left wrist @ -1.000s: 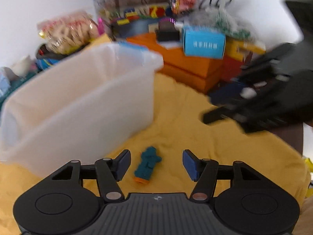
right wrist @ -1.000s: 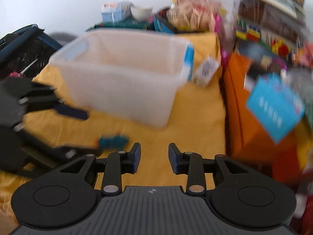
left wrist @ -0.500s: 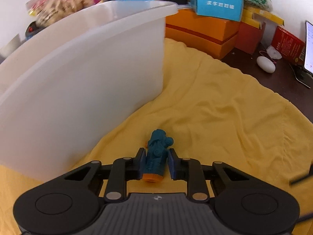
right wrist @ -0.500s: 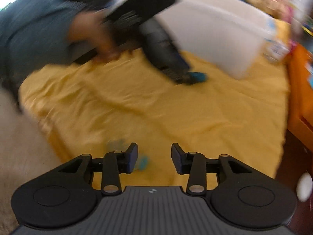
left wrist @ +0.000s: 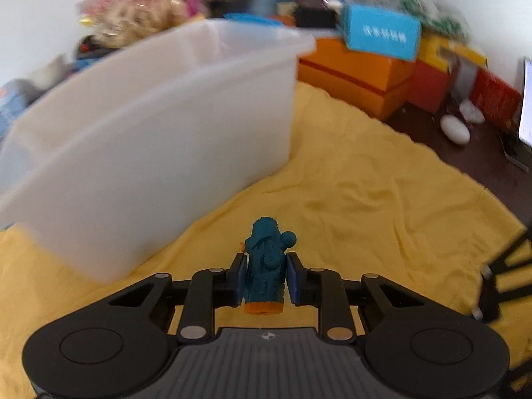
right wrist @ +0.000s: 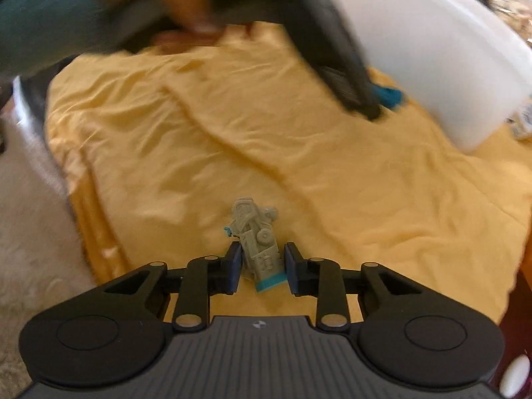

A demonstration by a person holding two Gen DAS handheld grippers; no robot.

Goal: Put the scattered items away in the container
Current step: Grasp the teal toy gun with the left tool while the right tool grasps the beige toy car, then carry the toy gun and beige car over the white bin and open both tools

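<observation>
Beside the container [left wrist: 149,139], left gripper [left wrist: 265,277] angled down clamps teal toy [left wrist: 266,266]; right gripper [right wrist: 260,267] closing around grey toy [right wrist: 256,239]

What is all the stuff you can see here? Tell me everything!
Teal toy figure: one, teal with an orange base, between the left gripper's pads.
Grey toy figure: one, grey with a blue-green base, lying on the cloth between the right gripper's pads.
Container: one, see-through white, standing on the cloth.
Cloth: one, yellow, spread under everything.
Boxes: several, orange, with a blue box on top, behind the container.
Snack bag: one, blurred, behind the container.
Left gripper: one, black, shut on the teal toy.
Right gripper: one, black, jaws just closing around the grey toy.
</observation>
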